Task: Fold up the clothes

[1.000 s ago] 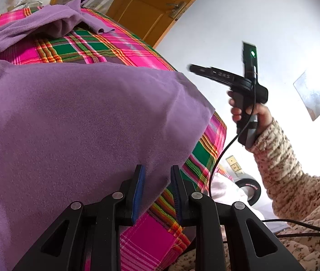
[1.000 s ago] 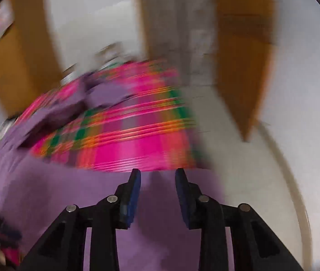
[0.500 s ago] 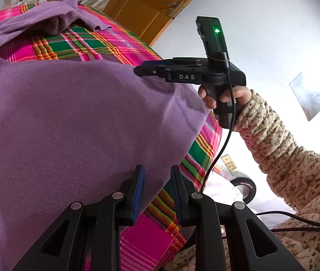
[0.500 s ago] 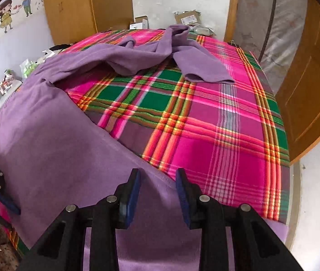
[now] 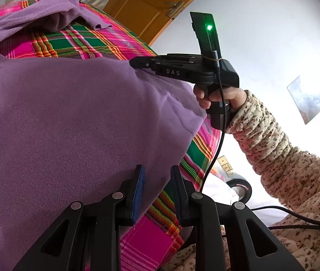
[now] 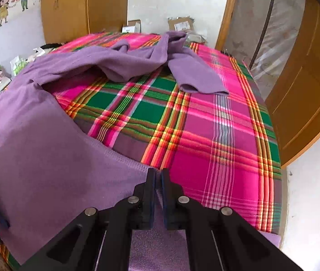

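A purple garment (image 6: 35,158) lies spread over a pink and green plaid bed (image 6: 205,135), its sleeves bunched at the far end (image 6: 137,61). My right gripper (image 6: 157,180) is shut on the garment's stitched hem at the near edge. In the left wrist view the right gripper (image 5: 133,64) rests its tips on the purple garment (image 5: 69,124), with a hand on its grip. My left gripper (image 5: 157,176) stands open over the garment's near corner, where the cloth edge meets the plaid cover (image 5: 196,158).
A wooden door (image 6: 306,90) stands to the right of the bed, a wardrobe (image 6: 80,6) and cardboard boxes (image 6: 180,23) beyond its far end. A floral sleeve (image 5: 273,140), a black cable (image 5: 216,146) and a tape roll (image 5: 239,187) are beside the bed's corner.
The right gripper came down onto the garment's hem and went from open to shut on it. The left gripper stayed open and barely moved.
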A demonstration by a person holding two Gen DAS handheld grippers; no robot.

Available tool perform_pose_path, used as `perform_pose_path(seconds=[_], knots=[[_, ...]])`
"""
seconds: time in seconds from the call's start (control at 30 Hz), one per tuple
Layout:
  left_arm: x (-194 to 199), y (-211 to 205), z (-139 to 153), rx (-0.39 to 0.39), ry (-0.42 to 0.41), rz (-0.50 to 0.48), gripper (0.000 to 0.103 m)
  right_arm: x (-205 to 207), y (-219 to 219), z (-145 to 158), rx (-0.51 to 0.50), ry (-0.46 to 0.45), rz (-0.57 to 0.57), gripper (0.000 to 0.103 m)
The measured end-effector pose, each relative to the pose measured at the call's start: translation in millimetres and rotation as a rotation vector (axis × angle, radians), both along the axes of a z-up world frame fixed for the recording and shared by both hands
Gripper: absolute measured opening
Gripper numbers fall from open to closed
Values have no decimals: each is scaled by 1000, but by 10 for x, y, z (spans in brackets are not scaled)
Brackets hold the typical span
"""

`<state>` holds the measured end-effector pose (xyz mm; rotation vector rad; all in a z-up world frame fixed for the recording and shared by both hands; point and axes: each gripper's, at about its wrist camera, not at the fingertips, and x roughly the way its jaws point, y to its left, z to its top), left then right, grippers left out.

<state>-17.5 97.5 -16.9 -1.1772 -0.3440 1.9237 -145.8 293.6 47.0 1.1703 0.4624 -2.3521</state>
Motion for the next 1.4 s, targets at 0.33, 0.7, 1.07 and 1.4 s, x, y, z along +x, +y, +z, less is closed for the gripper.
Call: perform_pose_path(seconds=[0.33,0.7,1.07,1.4], knots=[[19,-164,72,2,25,61,24,130,-131,282,10,47,-10,14],[87,-1203,737,10,178,351,24,192,-692,1456,-153,192,103,14],[-204,-2401,1736,21,370,614,24,-133,-1752,2454,-284,315,258,16],[-531,-3299,2284,-107,482,800,24,-694,-2521,2298,-420,271,279,19]])
